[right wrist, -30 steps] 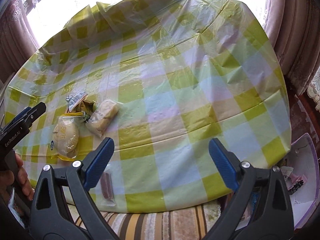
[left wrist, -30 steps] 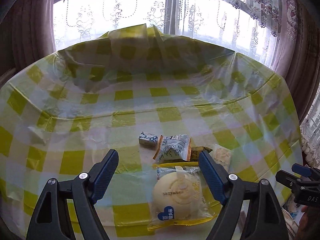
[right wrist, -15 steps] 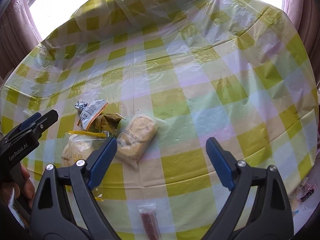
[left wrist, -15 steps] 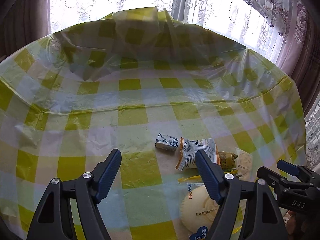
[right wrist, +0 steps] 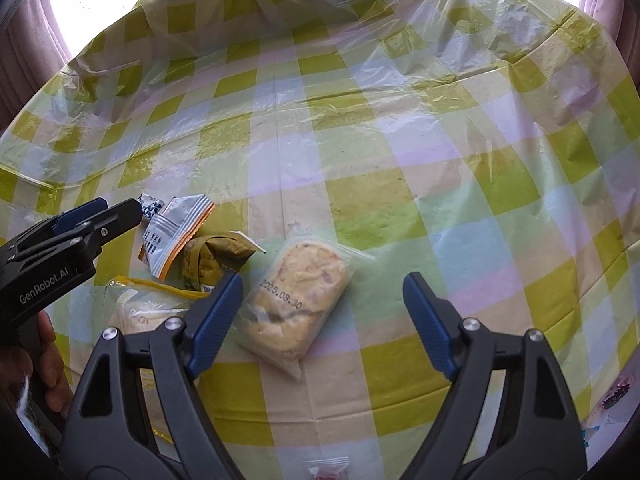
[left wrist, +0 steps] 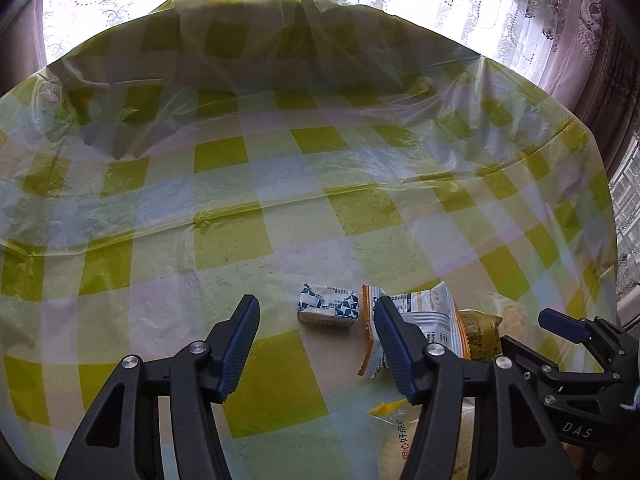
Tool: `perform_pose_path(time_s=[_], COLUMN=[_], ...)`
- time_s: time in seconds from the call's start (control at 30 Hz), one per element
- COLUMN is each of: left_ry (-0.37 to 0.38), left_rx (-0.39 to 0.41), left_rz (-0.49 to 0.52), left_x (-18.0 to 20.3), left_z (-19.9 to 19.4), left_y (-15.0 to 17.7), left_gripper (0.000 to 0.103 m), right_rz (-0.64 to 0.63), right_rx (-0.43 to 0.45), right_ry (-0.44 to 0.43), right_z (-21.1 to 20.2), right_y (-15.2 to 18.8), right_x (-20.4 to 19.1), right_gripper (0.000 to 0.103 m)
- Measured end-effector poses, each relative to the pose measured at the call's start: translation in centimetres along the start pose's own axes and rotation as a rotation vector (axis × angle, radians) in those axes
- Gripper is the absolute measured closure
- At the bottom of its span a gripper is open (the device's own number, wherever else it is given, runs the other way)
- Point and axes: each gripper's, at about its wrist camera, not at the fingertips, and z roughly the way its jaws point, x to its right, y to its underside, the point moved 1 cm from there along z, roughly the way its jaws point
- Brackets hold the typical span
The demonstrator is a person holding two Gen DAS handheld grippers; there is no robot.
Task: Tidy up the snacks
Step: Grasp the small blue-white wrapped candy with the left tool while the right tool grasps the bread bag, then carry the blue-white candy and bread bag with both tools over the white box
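Blue-and-white, the small wrapped snack (left wrist: pixel 328 309) now lies ahead of the left hand-held gripper (left wrist: pixel 316 344), whose half-wide jaws are closing on nothing after leaving the round bun. The right hand-held gripper (right wrist: pixel 320 320), wide but narrowing, has reached the clear-bagged pastry (right wrist: pixel 298 298) on the counter (right wrist: pixel 400 184); pickups look imminent.

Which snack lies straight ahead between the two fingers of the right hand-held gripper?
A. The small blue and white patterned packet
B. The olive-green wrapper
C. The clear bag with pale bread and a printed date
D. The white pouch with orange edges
C: in the right wrist view the clear bag with pale bread lies between the fingers of the right hand-held gripper, untouched; its jaws are closing.
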Motion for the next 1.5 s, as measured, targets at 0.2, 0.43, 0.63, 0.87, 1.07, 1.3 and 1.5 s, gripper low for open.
perform_pose_path(time_s=[0.2, 0.43, 0.63, 0.87, 1.07, 1.3, 1.5], left_ry=[0.016, 0.002, -0.027, -0.074, -0.083, -0.087, -0.098], left_rx=[-0.035, -0.052, -0.044, -0.033, -0.023, -0.015, 0.022], left_rz=[0.049, 0.060, 0.025, -0.020, -0.062, -0.093, -0.094], left_x=[0.2, 0.0, -0.7, -1.5, -2.1, -2.4, -1.9], left_z=[1.5, 2.1, 1.6, 0.7, -0.5, -1.5, -3.2], left_y=[-0.2, 0.0, 0.6, 1.5, 2.7, 4.0, 4.1], left_gripper=[0.046, 0.067, 0.067, 0.067, 0.067, 0.067, 0.067], right_rz=[-0.034, -0.029, -0.047, -0.051, -0.072, -0.047, -0.038], right_rx=[0.002, -0.011, -0.009, -0.009, -0.001, -0.020, -0.007], right_ry=[0.020, 0.042, 0.068, 0.082, 0.063, 0.054, 0.034], right_z=[0.4, 0.7, 0.5, 0.0, -0.5, -0.9, -1.3], right_y=[-0.1, 0.1, 0.4, 0.9, 1.2, 1.9, 1.9], right_x=[-0.2, 0.9, 1.1, 1.5, 1.4, 2.0, 2.3], right_gripper=[0.021, 0.021, 0.025, 0.035, 0.055, 0.045, 0.064])
